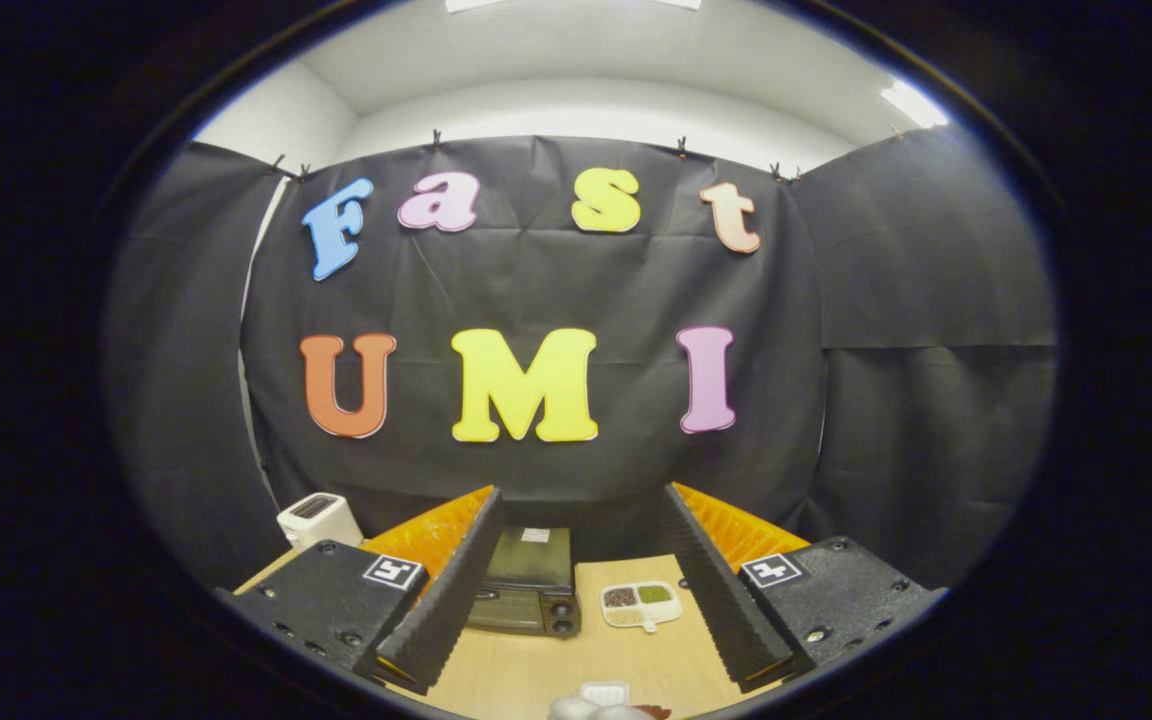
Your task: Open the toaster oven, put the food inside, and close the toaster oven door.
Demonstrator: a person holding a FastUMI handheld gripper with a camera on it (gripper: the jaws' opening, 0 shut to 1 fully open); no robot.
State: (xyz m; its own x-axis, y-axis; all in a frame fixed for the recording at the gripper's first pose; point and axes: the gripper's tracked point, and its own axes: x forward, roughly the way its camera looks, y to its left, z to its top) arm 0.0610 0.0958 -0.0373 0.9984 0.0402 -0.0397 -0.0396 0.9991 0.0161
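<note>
I see the dark boxy toaster oven (pixel 526 592) with its door shut and two round knobs on its right side. It sits on the light wooden desk (pixel 576 670), past my jaws (pixel 581 520), which are wide open and hold nothing. Just right of it lies a small white tray (pixel 641 605) with brown, green and pale food in its parts. A white toaster (pixel 319 520) stands far left.

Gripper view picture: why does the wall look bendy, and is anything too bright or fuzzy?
In the gripper view the fisheye lens curves the cloth wall and ceiling; a ceiling light glares white; the toaster oven and divided food tray, seen between the open tool's fingers, look small but fairly sharp, while the white things nearest the camera are blurry.
</note>
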